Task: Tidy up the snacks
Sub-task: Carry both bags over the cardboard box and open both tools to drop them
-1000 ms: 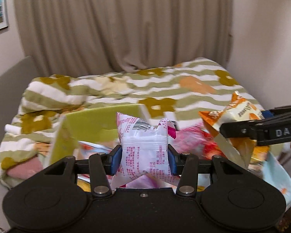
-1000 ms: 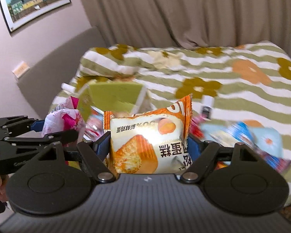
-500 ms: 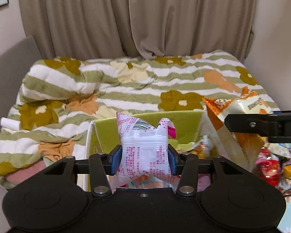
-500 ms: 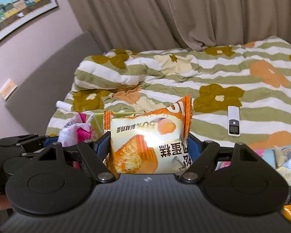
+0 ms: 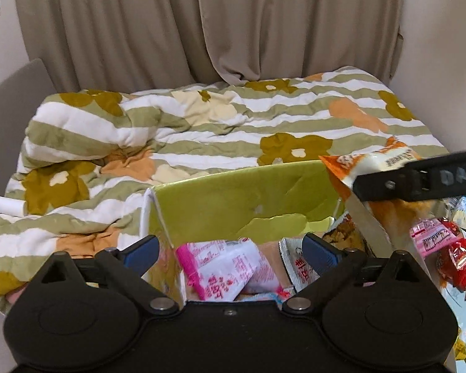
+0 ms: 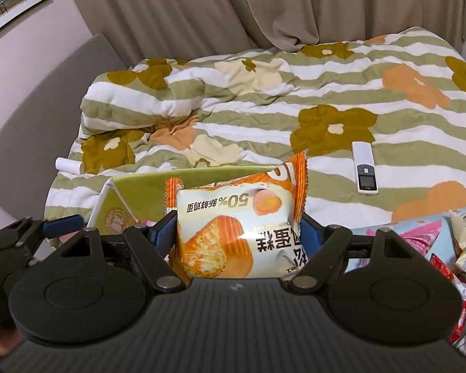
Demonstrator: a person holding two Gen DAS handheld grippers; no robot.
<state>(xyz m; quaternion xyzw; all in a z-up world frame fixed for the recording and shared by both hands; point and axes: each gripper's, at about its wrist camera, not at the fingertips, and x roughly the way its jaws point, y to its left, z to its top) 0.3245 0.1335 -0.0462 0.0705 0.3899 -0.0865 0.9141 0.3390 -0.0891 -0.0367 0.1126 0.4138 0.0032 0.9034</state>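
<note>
Over a green box [image 5: 233, 205] on a flowered quilt [image 5: 202, 130], the left gripper [image 5: 230, 250] has just sprung its jaws wide, and the pink packet [image 5: 226, 267] lies loose below them inside the box, touched by neither pad. The right gripper [image 6: 237, 233] clamps an orange cake packet [image 6: 239, 227] just above the box's rim. Risks ahead: released off-centre, the puffy cake could catch the rim and slide onto the quilt; the two grippers, close together, could collide over the narrow opening.
</note>
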